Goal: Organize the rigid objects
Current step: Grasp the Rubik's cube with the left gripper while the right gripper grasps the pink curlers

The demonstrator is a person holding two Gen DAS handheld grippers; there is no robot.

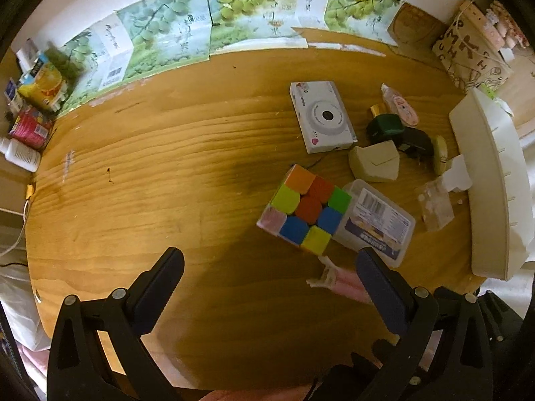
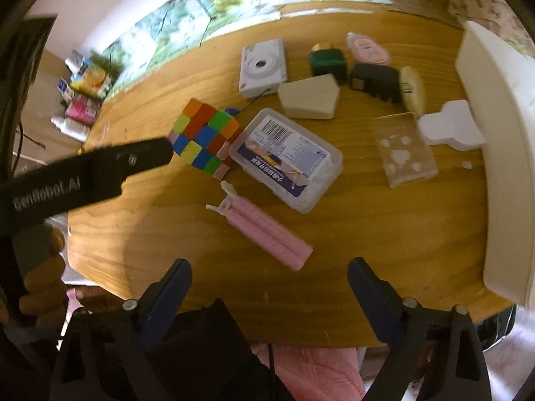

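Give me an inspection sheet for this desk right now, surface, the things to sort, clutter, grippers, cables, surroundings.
Surface: wooden table, left half bare.
Job's things: puzzle cube touching clear plastic case; pink clip near the front edge; white camera, beige wedge, green bottle, black adapter behind; white tray at right.
Clutter: small clear bag, white foam piece.
Grippers: left gripper open, empty; right gripper open, empty.
Cables: white cable off the table's left edge.
Surroundings: grape-print cartons along the back; packets at far left.
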